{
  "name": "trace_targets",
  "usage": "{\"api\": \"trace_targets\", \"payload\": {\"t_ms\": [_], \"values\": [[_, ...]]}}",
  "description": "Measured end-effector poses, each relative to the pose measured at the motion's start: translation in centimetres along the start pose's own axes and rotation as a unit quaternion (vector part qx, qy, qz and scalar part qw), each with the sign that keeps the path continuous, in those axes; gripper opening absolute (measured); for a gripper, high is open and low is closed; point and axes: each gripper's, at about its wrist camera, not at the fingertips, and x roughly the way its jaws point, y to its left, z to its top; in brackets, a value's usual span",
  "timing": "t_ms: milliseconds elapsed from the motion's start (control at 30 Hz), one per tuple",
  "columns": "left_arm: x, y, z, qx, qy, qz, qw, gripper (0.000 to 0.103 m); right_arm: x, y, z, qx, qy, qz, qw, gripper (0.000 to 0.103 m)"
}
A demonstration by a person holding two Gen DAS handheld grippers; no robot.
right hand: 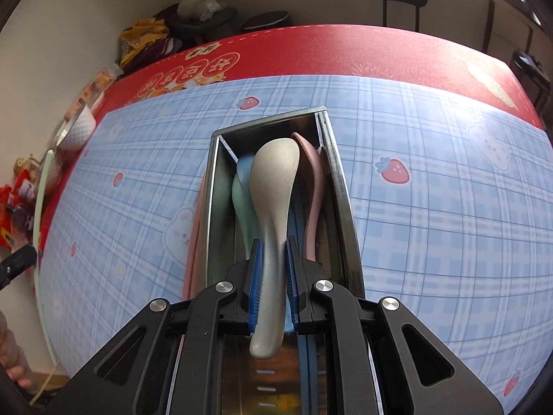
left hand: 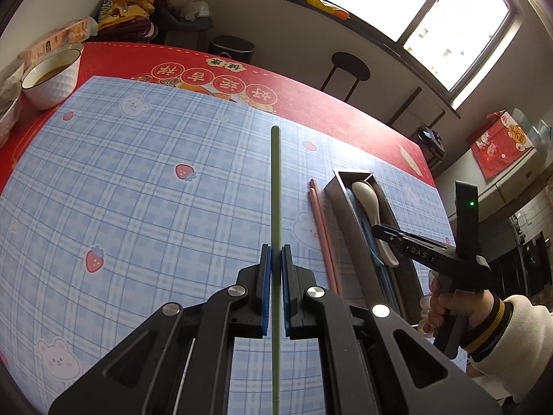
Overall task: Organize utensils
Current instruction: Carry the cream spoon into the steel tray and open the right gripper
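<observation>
My left gripper point(left hand: 275, 252) is shut on a pale green chopstick point(left hand: 275, 186) and holds it above the blue checked mat. A pair of pink chopsticks point(left hand: 321, 228) lies on the mat just left of the metal utensil tray point(left hand: 345, 176). My right gripper point(right hand: 273, 249) is shut on the handle of a beige spoon point(right hand: 274, 180), held over the tray point(right hand: 340, 186). In the tray lie a green spoon point(right hand: 239, 197), a blue spoon point(right hand: 244, 169), a pink spoon point(right hand: 312, 173) and blue chopsticks point(left hand: 375, 249). The right gripper also shows in the left wrist view point(left hand: 376, 230).
A white bowl point(left hand: 52, 76) with orange liquid stands at the far left of the red tablecloth point(left hand: 311, 103), next to a tissue pack point(left hand: 55, 38). Snack packets point(right hand: 17, 207) lie at the table's left edge. A black stool point(left hand: 349, 65) stands beyond the table.
</observation>
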Motion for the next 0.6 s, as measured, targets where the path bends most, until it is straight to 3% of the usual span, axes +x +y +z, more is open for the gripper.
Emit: {"api": "trace_targets", "payload": {"t_ms": [133, 300, 600], "values": [[0.5, -1.6, -0.4, -0.001, -0.001, 0.003, 1.0, 0.006, 0.7, 0.0, 0.2, -0.001, 0.008, 0.031, 0.999, 0.014], [1.3, -3.7, -0.9, 0.005, 0.006, 0.0, 1.0, 0.006, 0.4, 0.2, 0.3, -0.029, 0.007, 0.02, 0.999, 0.015], [4.0, -8.3, -1.0, 0.01, 0.033, -0.037, 0.9987, 0.006, -4.8, -2.1, -1.2, -0.006, -0.036, 0.021, 0.999, 0.016]]}}
